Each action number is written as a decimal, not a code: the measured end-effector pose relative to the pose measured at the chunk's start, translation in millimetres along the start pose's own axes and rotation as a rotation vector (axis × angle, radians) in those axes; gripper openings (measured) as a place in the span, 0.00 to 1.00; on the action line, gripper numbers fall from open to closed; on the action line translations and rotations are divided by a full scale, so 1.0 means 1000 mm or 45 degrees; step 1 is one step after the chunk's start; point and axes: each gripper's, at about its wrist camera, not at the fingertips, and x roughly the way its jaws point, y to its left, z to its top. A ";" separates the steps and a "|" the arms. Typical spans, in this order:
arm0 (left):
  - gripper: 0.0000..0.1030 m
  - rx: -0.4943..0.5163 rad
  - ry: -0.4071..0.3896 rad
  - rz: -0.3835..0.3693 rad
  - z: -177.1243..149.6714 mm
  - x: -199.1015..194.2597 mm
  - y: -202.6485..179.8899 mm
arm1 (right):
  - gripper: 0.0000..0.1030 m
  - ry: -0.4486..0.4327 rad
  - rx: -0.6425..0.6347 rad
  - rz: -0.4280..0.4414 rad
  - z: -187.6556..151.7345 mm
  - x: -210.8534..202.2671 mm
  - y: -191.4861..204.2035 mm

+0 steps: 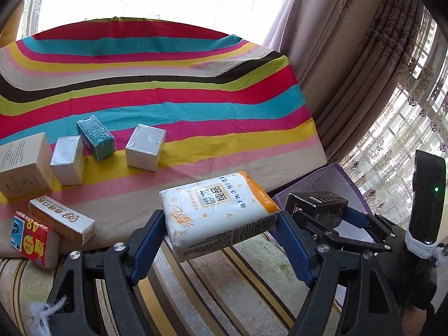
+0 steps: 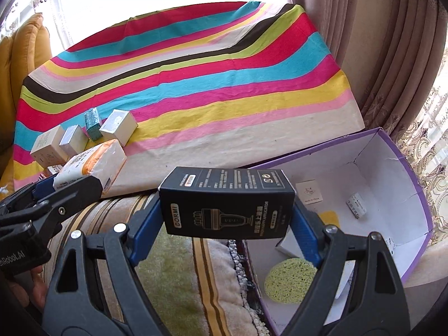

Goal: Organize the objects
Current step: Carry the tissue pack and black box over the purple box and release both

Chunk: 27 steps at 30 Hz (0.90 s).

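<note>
My left gripper [image 1: 221, 224] is shut on a white and orange tissue pack [image 1: 215, 212], held in the air over the sofa's front edge. In the right wrist view the same tissue pack [image 2: 92, 165] shows at the left, with the left gripper [image 2: 75, 187] around it. My right gripper [image 2: 226, 221] is shut on a black DORMI box [image 2: 226, 204], which hangs just left of an open purple box [image 2: 403, 168]. The black box [image 1: 319, 207] also appears at the right of the left wrist view.
On the striped cloth [image 1: 168, 106] lie a teal box [image 1: 96, 137], two white boxes [image 1: 145, 147], a beige box [image 1: 23, 165], an orange and white carton [image 1: 61, 219] and a red pack [image 1: 30, 238]. Inside the purple box are a yellow-green sponge [image 2: 288, 280] and small items. Curtains [image 2: 378, 42] hang at the right.
</note>
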 end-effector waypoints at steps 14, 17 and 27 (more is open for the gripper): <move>0.78 0.208 0.070 -0.119 -0.017 0.015 -0.069 | 0.83 0.034 0.138 -0.084 -0.029 -0.008 -0.079; 0.78 0.243 0.084 -0.142 -0.019 0.020 -0.082 | 0.84 0.044 0.175 -0.107 -0.036 -0.010 -0.098; 0.78 0.349 0.104 -0.221 -0.020 0.034 -0.122 | 0.85 0.022 0.220 -0.223 -0.040 -0.024 -0.139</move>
